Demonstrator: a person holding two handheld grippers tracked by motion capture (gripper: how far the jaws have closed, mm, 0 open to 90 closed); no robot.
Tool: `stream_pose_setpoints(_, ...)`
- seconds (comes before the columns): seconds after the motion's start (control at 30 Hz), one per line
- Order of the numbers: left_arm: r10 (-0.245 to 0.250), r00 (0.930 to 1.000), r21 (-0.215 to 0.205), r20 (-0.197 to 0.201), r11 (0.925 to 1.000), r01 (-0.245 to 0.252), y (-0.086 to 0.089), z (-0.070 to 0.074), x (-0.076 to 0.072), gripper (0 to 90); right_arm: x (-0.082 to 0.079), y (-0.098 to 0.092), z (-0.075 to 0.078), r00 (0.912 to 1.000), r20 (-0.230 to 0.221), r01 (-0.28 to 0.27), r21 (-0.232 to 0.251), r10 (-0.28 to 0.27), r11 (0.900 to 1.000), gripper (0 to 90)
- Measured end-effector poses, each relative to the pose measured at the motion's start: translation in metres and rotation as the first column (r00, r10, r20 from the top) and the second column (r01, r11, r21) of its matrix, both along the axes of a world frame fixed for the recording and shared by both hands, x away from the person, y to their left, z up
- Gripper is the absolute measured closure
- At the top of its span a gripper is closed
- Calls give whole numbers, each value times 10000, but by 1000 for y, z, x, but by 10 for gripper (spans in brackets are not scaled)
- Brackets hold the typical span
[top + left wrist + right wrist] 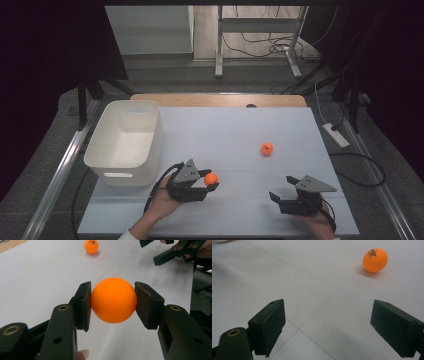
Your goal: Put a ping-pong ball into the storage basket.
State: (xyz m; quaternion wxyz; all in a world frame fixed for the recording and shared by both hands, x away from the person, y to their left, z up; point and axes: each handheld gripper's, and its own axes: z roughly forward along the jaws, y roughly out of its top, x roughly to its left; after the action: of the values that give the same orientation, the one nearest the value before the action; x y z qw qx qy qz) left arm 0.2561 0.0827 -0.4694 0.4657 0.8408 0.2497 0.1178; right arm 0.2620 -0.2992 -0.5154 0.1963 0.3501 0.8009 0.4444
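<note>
Orange ball (113,300) pinched in left claw (212,183), palm underneath.

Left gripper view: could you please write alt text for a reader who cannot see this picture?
An orange ball is clamped between the two black jaws of the left hand-held gripper, above a white table. A second orange ball lies on the table farther off, and the right hand-held gripper shows at the top right.
</note>
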Motion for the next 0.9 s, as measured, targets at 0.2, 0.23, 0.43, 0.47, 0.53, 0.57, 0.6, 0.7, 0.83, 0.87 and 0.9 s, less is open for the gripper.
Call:
stream_pose_setpoints(0.2,-117,9998,-510,-174,9986,108,4,3,0,507,0,0,0,10000,2,-8,-23,8,10000,129)
stream_pose_setpoints(0.23,-108,9998,-549,-146,9984,100,5,4,0,507,0,0,0,10000,3,-8,-29,8,10000,129)
stream_pose_setpoints(0.43,23,9999,-606,127,9982,-16,9,8,-1,507,0,0,0,10000,6,-13,-52,13,10000,129)
stream_pose_setpoints(0.47,63,9999,-645,159,9979,-52,10,8,-1,507,0,0,0,10000,12,-13,-53,13,10000,130)
stream_pose_setpoints(0.53,131,9997,-733,225,9972,-115,11,9,-2,507,0,0,0,10000,18,-17,-63,17,10000,130)
stream_pose_setpoints(0.57,170,9996,-810,246,9966,-150,12,9,-2,507,0,0,0,10000,15,-5,-101,6,9999,130)
stream_pose_setpoints(0.6,207,9994,-842,288,9963,-182,12,10,-2,507,0,0,0,10000,15,-1,-108,1,9999,130)
stream_pose_setpoints(0.7,268,9989,-965,379,9951,-231,15,11,-2,507,0,0,0,10000,10,13,-127,-13,9999,131)
stream_pose_setpoints(0.83,296,9986,-1046,438,9942,-249,17,13,-2,507,0,0,-1,10000,-17,43,-139,-43,9999,131)
stream_pose_setpoints(0.87,314,9985,-1078,452,9938,-264,17,14,-3,507,0,0,-1,10000,-17,43,-139,-43,9999,131)
stream_pose_setpoints(0.9,315,9985,-1108,459,9935,-263,18,15,-3,507,0,0,-1,10000,-35,37,-169,-37,9999,131)
